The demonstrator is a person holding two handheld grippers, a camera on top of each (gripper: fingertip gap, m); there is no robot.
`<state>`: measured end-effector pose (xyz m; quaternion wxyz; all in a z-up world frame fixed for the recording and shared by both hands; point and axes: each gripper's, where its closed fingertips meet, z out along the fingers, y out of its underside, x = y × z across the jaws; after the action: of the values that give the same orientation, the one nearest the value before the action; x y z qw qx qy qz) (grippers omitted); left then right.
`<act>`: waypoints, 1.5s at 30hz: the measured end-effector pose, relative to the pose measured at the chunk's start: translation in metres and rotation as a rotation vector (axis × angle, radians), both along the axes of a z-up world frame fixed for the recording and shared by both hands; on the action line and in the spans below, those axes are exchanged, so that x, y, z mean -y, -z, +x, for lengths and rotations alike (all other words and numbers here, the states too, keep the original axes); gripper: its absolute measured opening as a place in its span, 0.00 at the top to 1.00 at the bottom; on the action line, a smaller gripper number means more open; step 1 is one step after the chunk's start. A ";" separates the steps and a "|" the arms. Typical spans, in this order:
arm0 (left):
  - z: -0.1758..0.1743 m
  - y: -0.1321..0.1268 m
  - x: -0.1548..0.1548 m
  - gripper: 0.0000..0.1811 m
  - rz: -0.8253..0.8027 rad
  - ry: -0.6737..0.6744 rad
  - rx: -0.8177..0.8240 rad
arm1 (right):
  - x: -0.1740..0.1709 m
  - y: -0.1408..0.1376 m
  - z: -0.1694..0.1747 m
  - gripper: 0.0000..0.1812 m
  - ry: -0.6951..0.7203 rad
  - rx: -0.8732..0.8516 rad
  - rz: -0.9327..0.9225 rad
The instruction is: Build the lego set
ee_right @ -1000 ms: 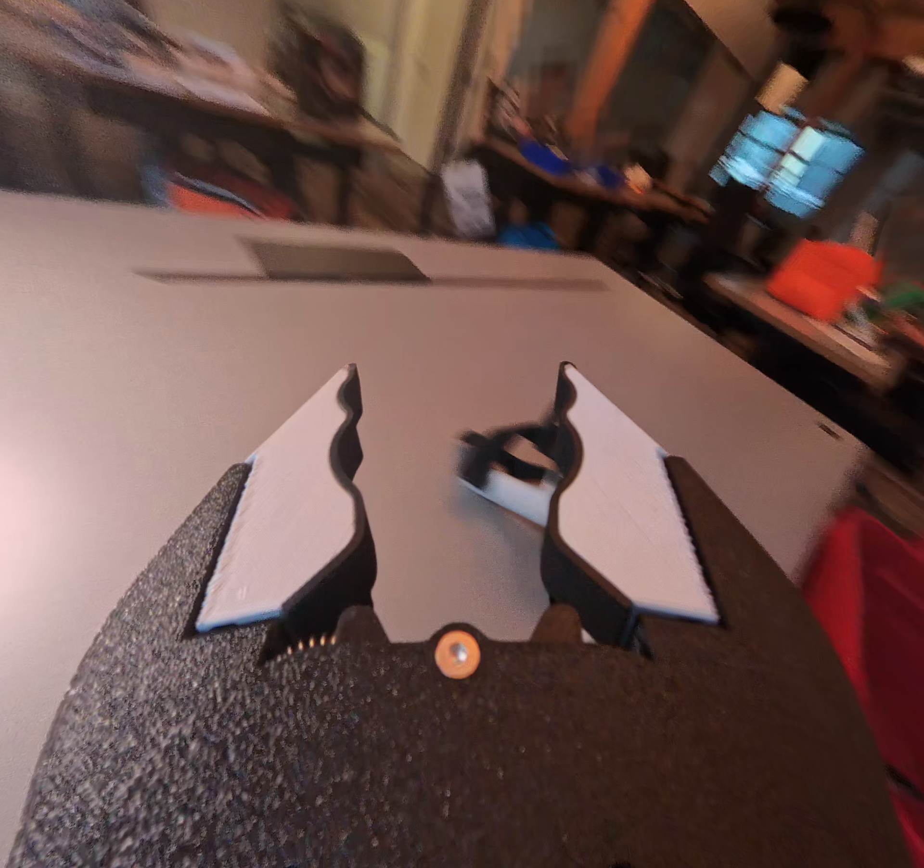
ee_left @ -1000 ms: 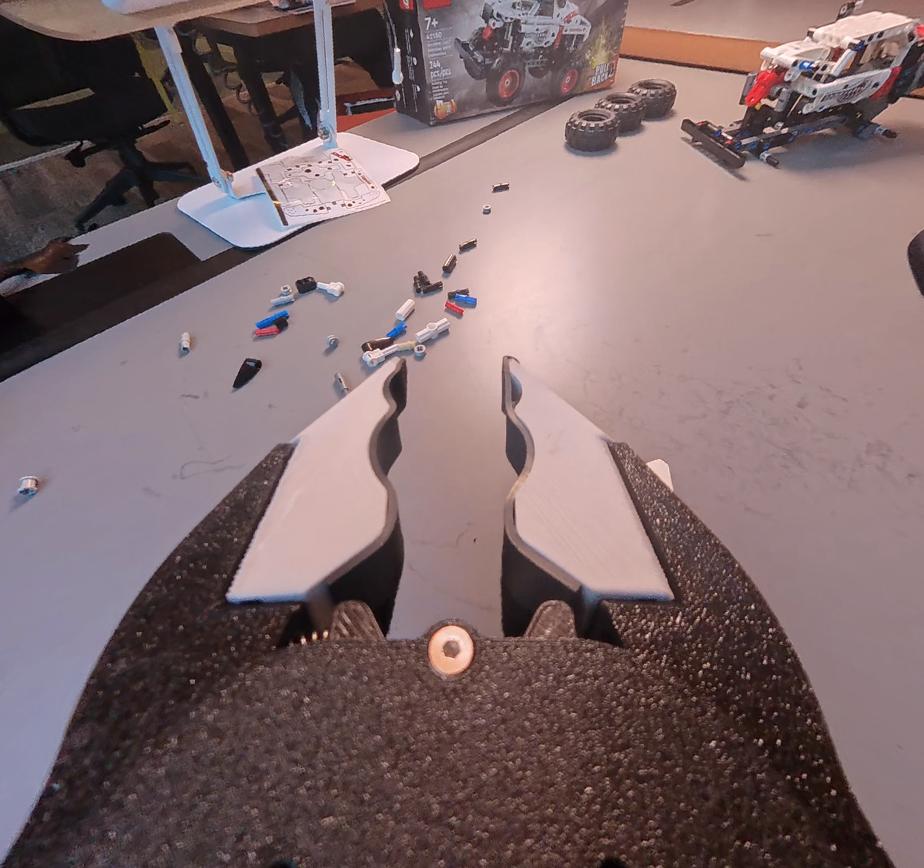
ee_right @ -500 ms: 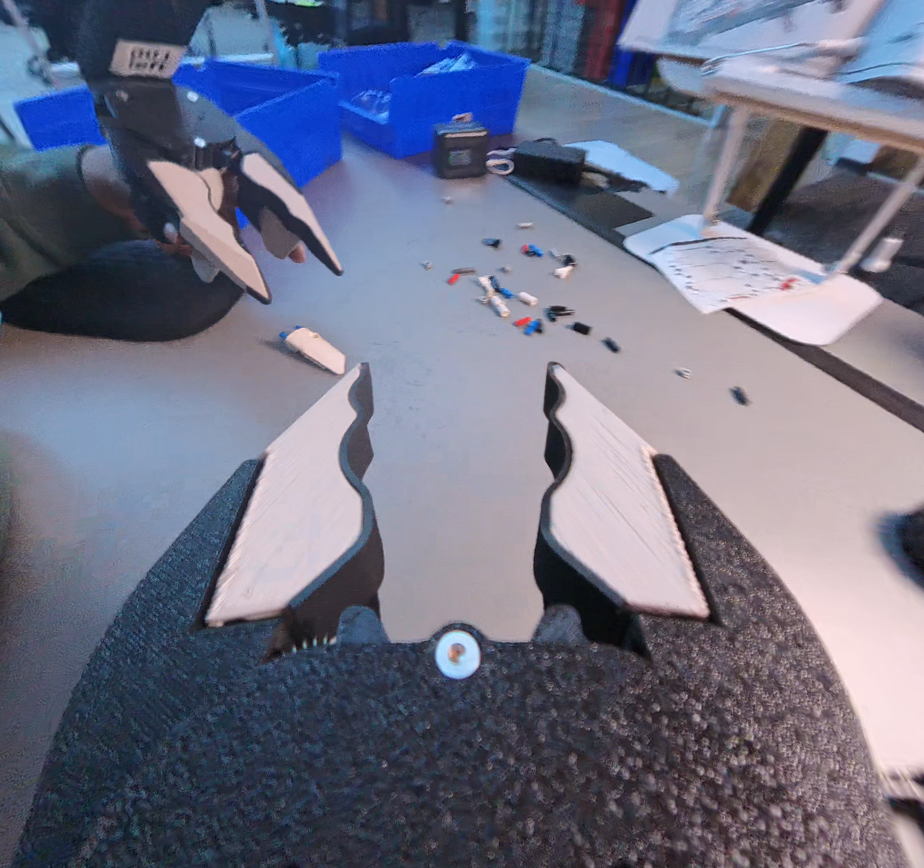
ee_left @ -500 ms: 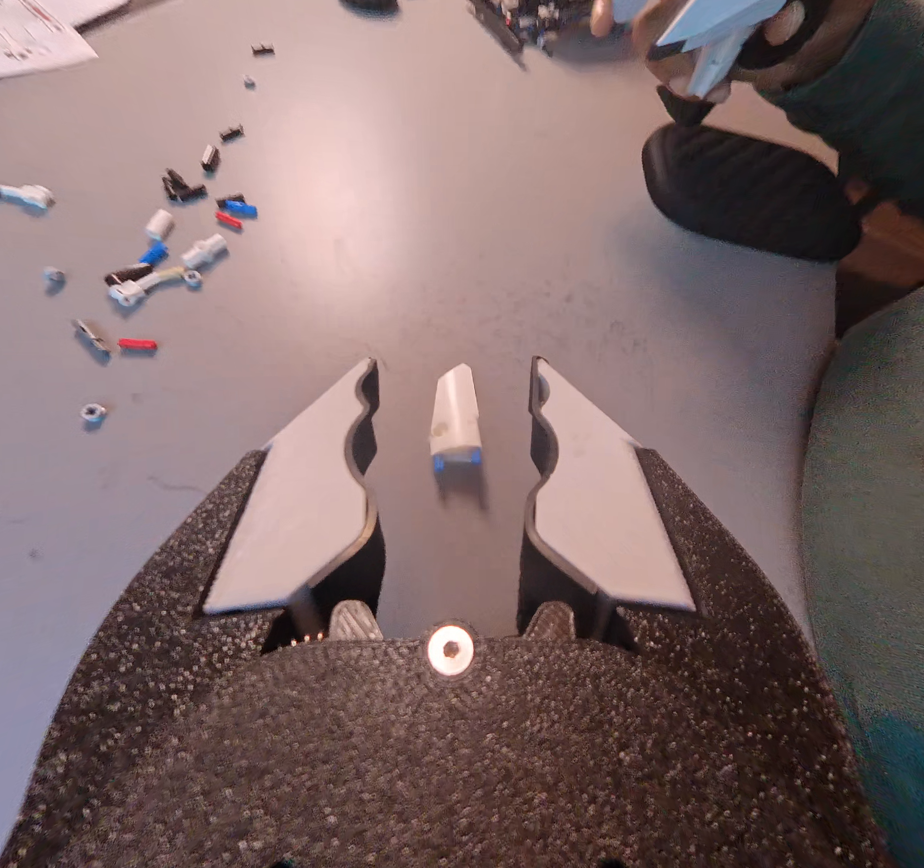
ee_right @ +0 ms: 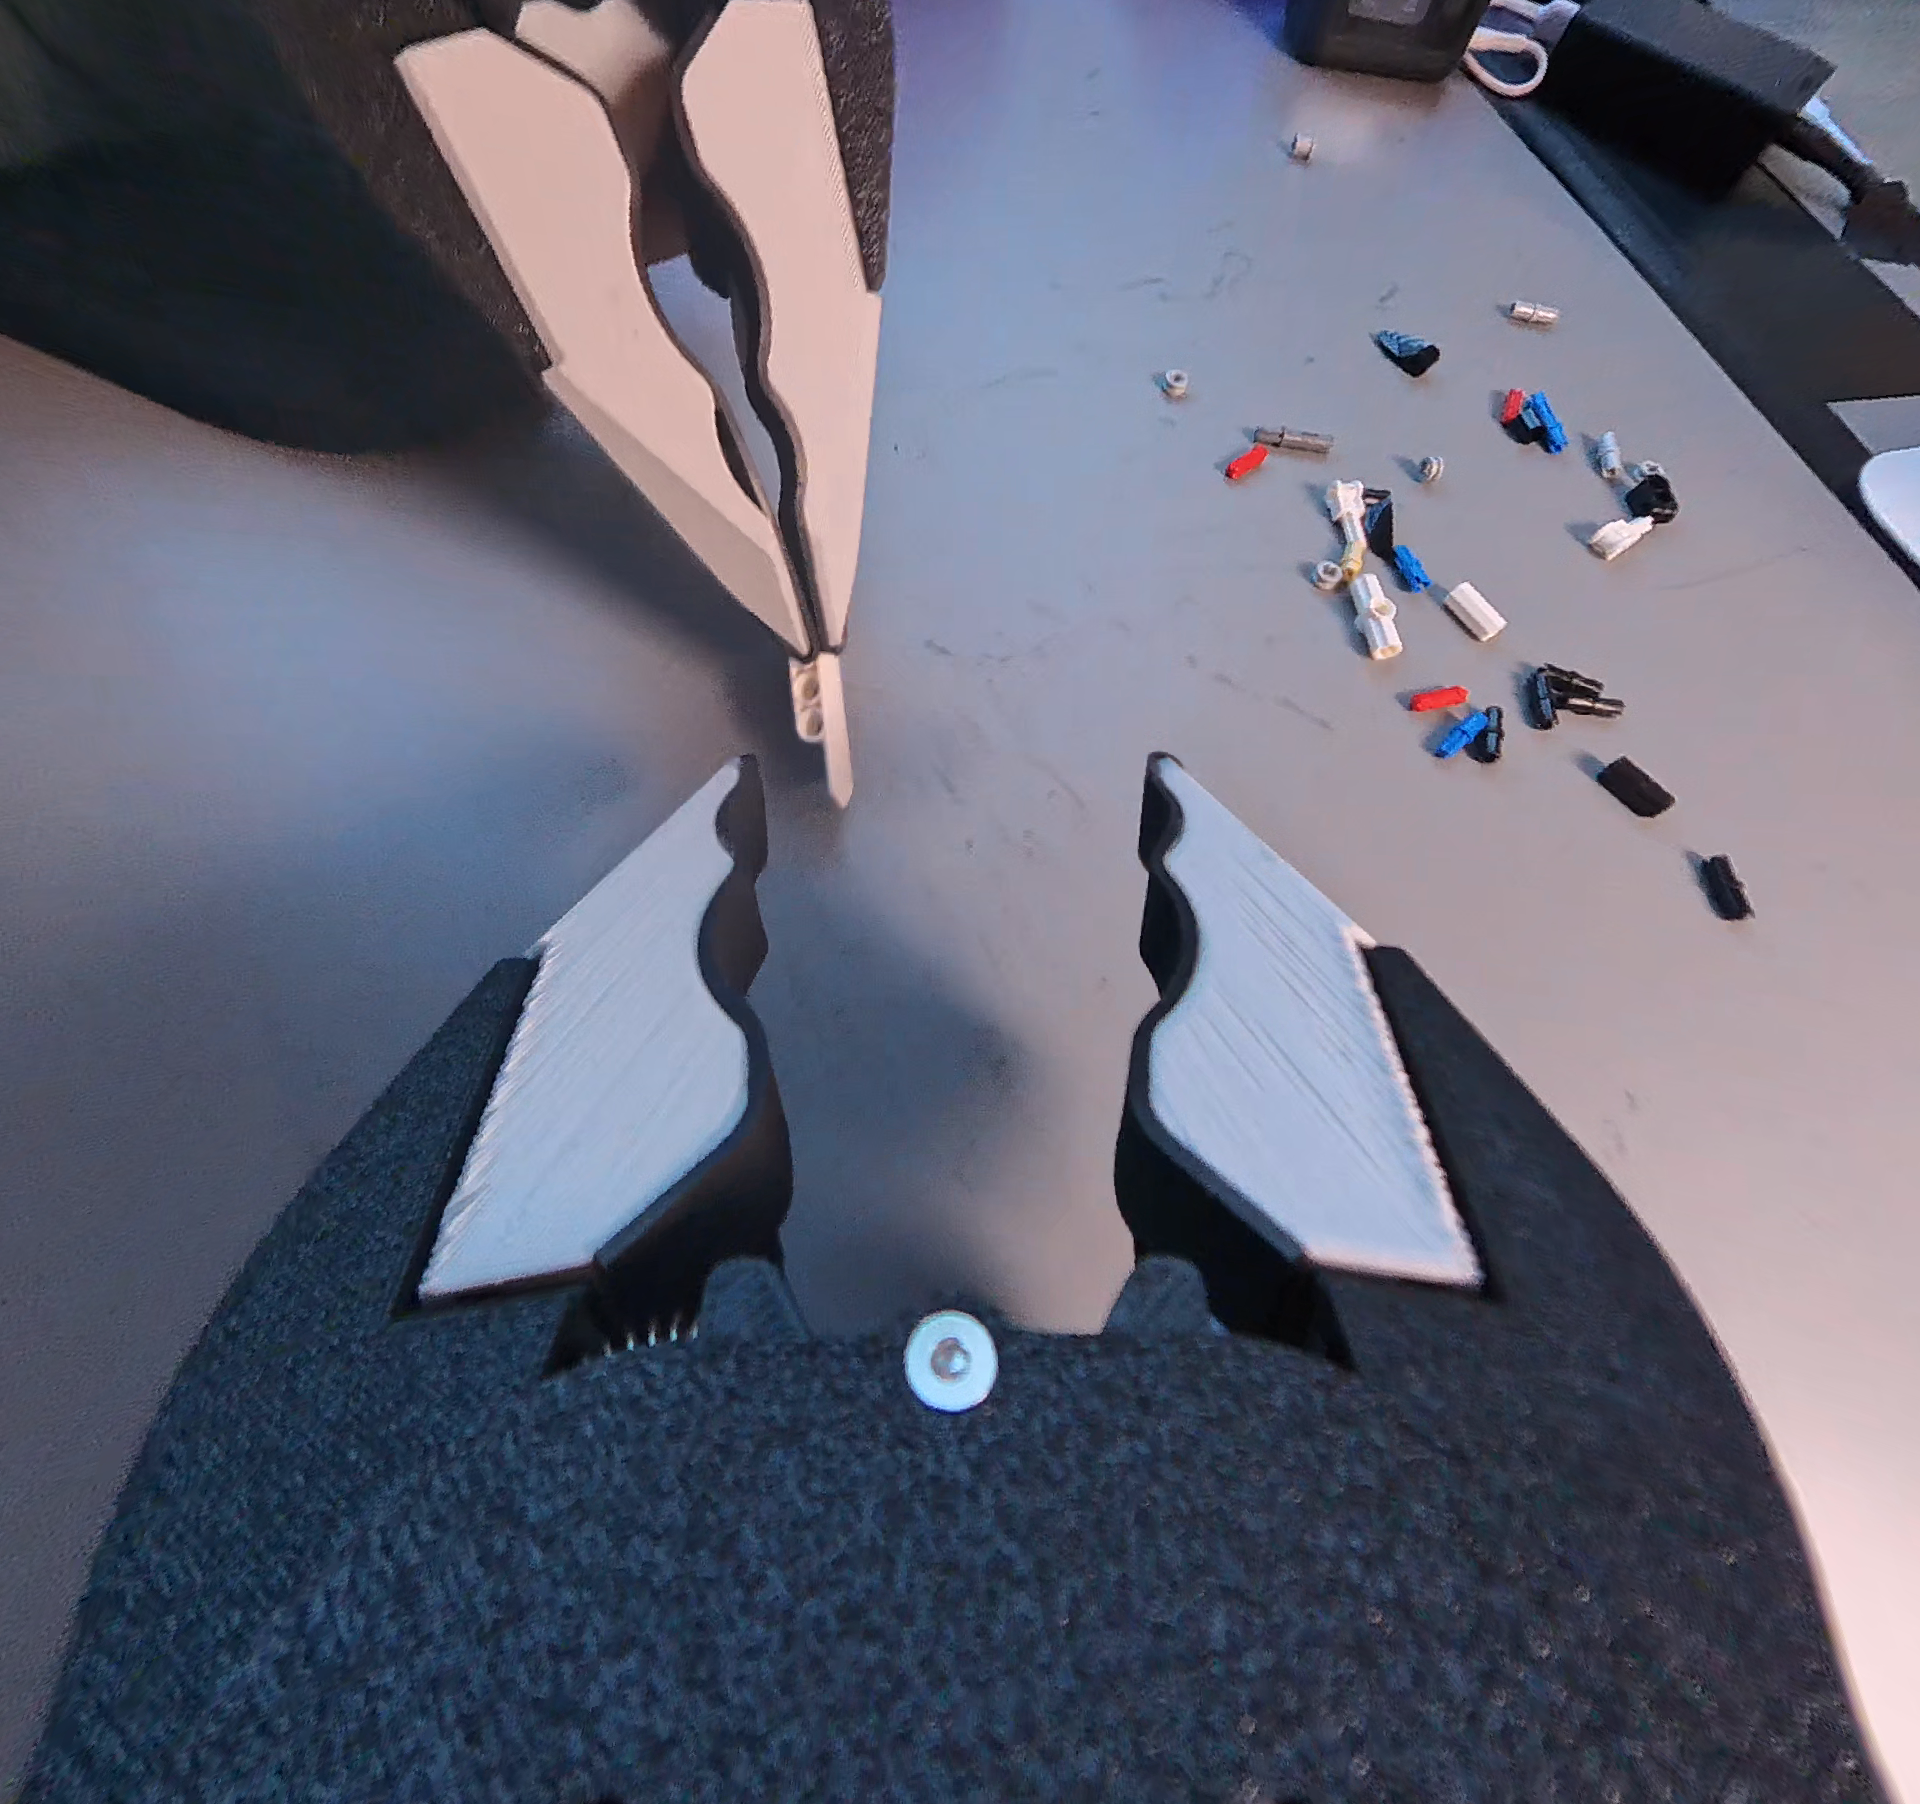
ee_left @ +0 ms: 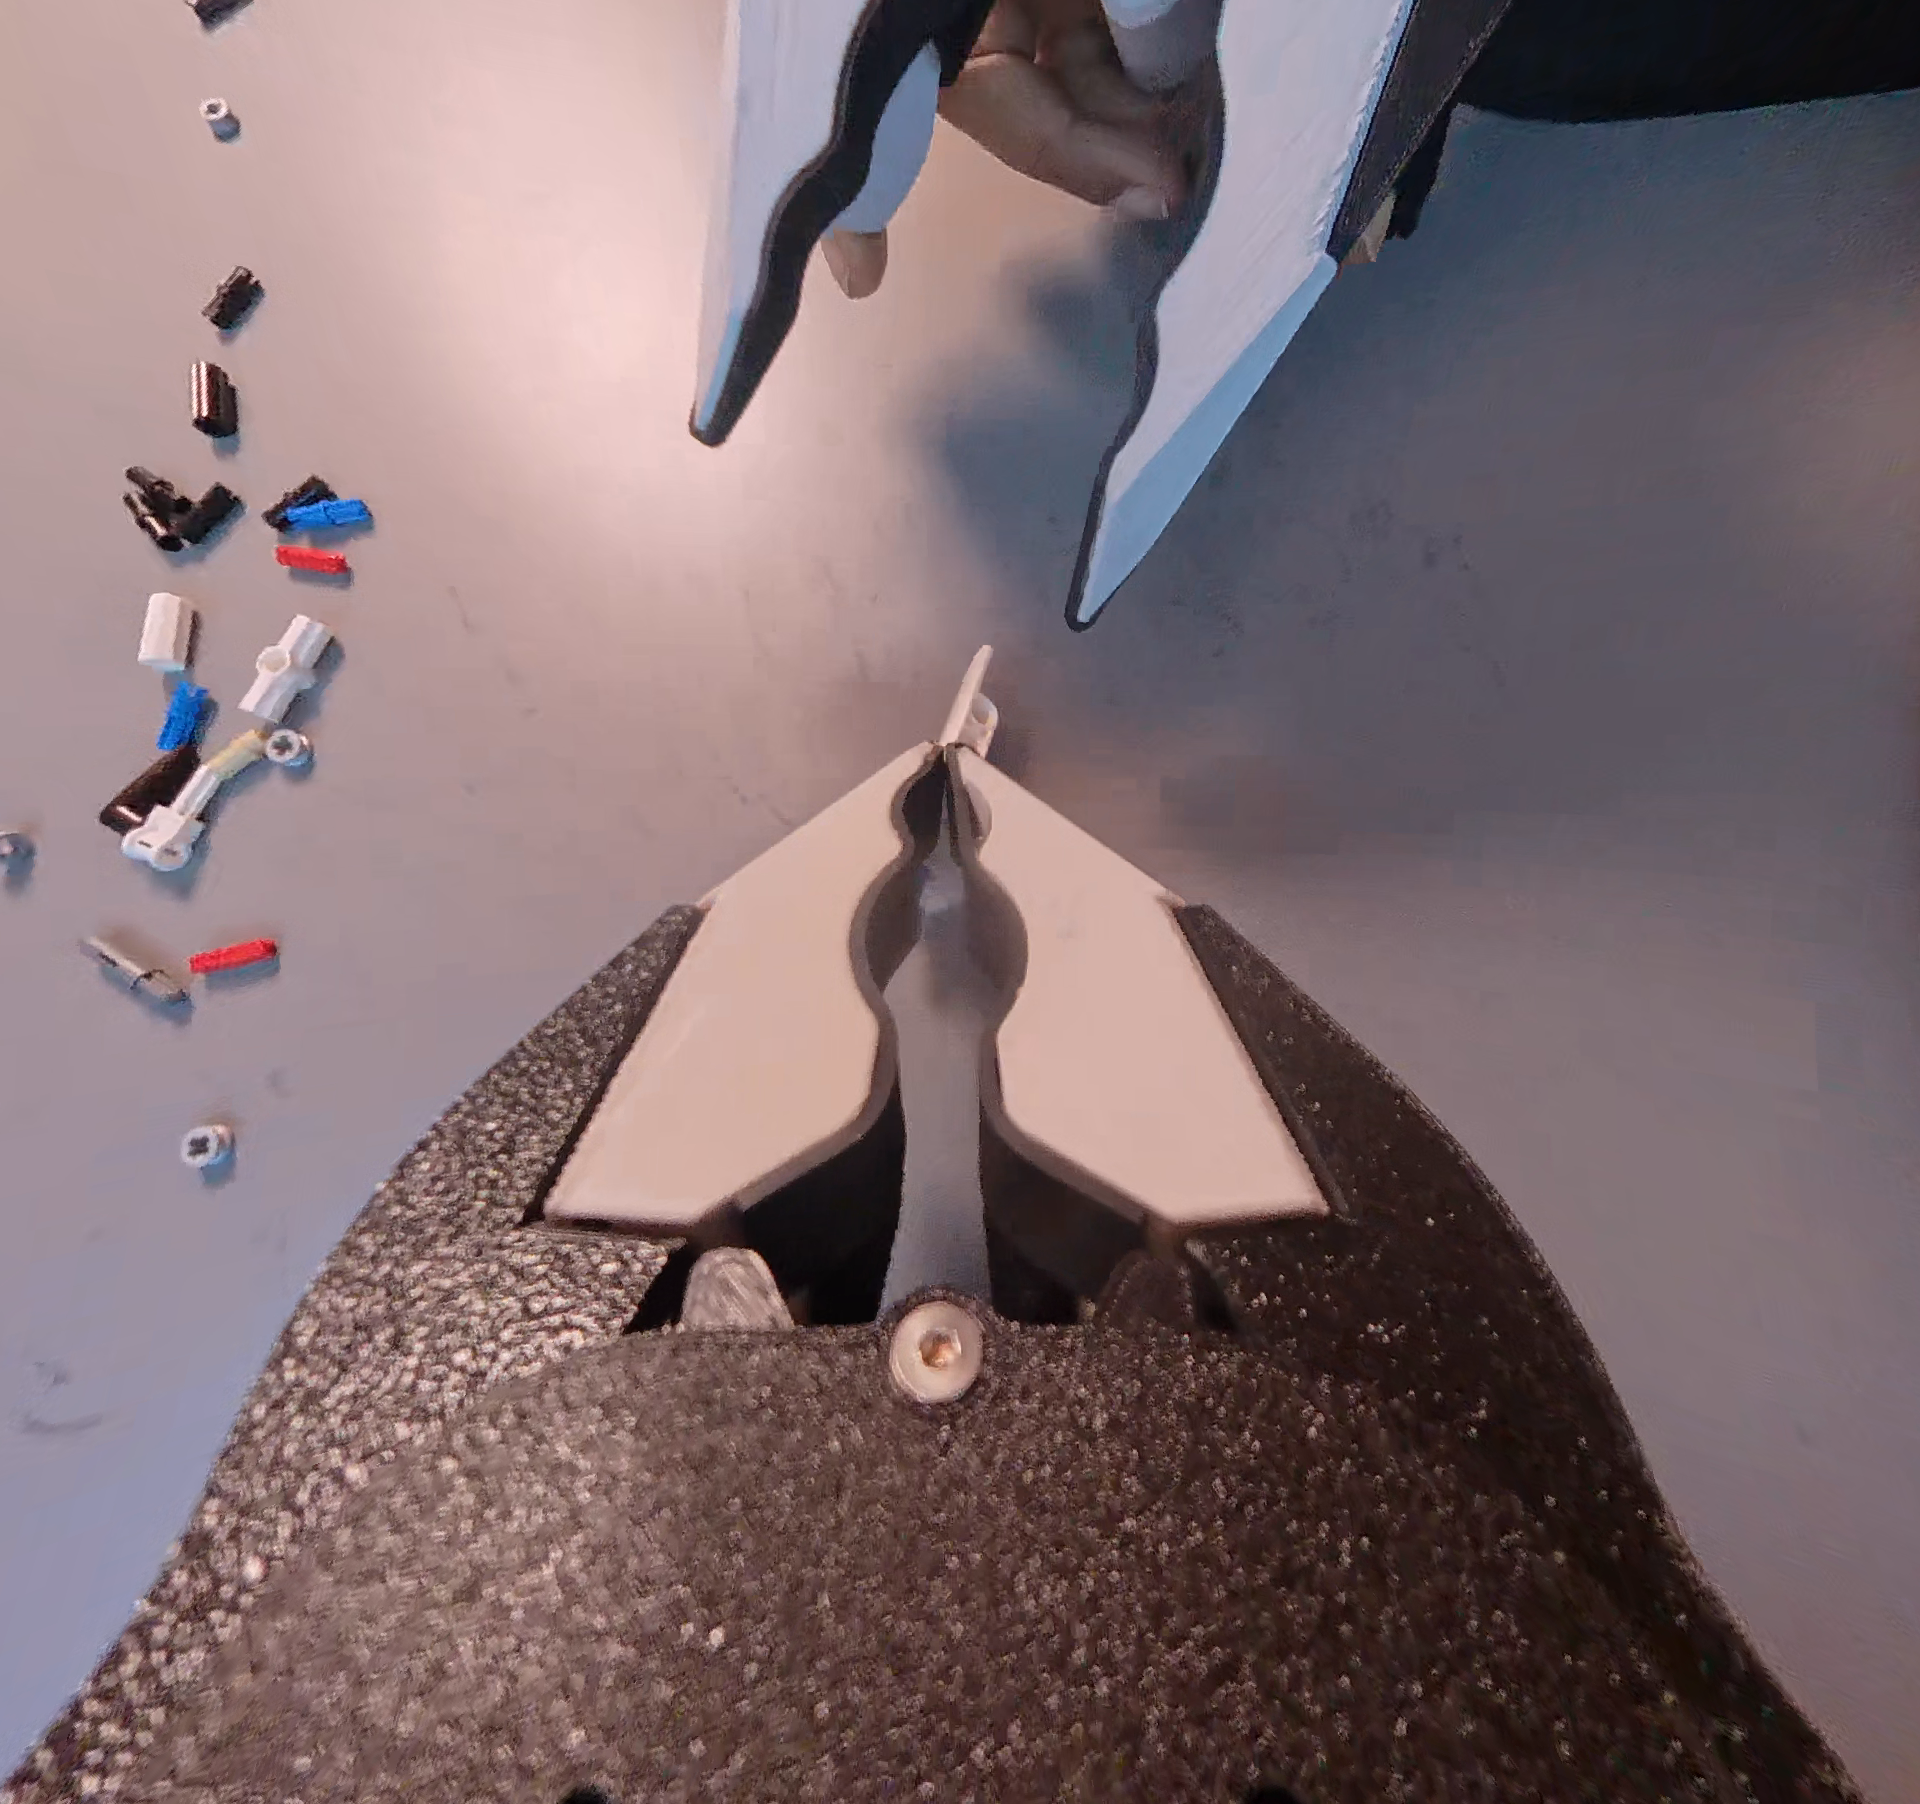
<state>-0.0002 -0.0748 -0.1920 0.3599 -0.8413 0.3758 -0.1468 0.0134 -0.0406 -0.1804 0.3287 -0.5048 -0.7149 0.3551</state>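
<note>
The left wrist view looks steeply down along the left gripper (ee_left: 948, 752), close over the grey table (ee_left: 1558, 819). The right wrist view looks forward and down along the right gripper (ee_right: 951, 778), facing the opposite way. Both views share the white piece (ee_left: 971, 705) (ee_right: 821, 715), each other's gripper, and the loose parts (ee_left: 208, 663) (ee_right: 1455, 559), at left in one frame and at right in the other.

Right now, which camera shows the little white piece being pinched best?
The right wrist view: the white piece hangs side-on below the shut left gripper, its holes visible. The left wrist view shows only its thin tip poking past the jaws.
</note>
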 end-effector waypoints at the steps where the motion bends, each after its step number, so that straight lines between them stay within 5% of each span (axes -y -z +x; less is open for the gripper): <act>1: 0.000 0.000 -0.004 1.00 0.001 0.003 -0.013 | -0.001 0.003 0.002 0.60 -0.001 0.014 0.021; 13: 0.010 -0.006 0.000 0.95 0.021 0.078 0.094 | 0.007 0.024 -0.002 0.74 -0.052 0.133 0.152; 20: -0.026 -0.018 0.001 0.89 0.061 -0.045 0.154 | 0.010 0.028 -0.007 0.79 -0.060 0.170 0.162; 24: -0.032 -0.012 -0.004 0.88 0.051 -0.089 0.140 | 0.011 0.027 -0.014 0.80 -0.030 0.217 0.022; 28: -0.027 -0.001 -0.008 0.87 0.013 -0.103 0.135 | 0.007 0.031 -0.019 0.95 -0.037 0.251 0.050; 36: 0.001 -0.018 -0.007 0.81 -0.072 -0.059 0.329 | 0.024 -0.023 -0.009 0.96 -0.198 -0.201 0.433; 41: 0.016 -0.024 0.001 0.89 -0.038 0.035 0.324 | 0.028 -0.027 0.003 0.96 -0.236 -0.292 0.628; 43: 0.018 -0.030 -0.002 0.91 0.037 0.042 0.300 | 0.025 -0.030 0.006 0.96 -0.202 -0.299 0.564; 45: 0.021 -0.038 -0.006 0.92 0.175 0.039 0.256 | 0.019 -0.041 0.009 0.94 -0.132 -0.283 0.270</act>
<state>0.0205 -0.0687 -0.1541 0.4739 -0.7736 0.3546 -0.2264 0.0220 -0.0599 -0.1397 0.4664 -0.3533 -0.7343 0.3442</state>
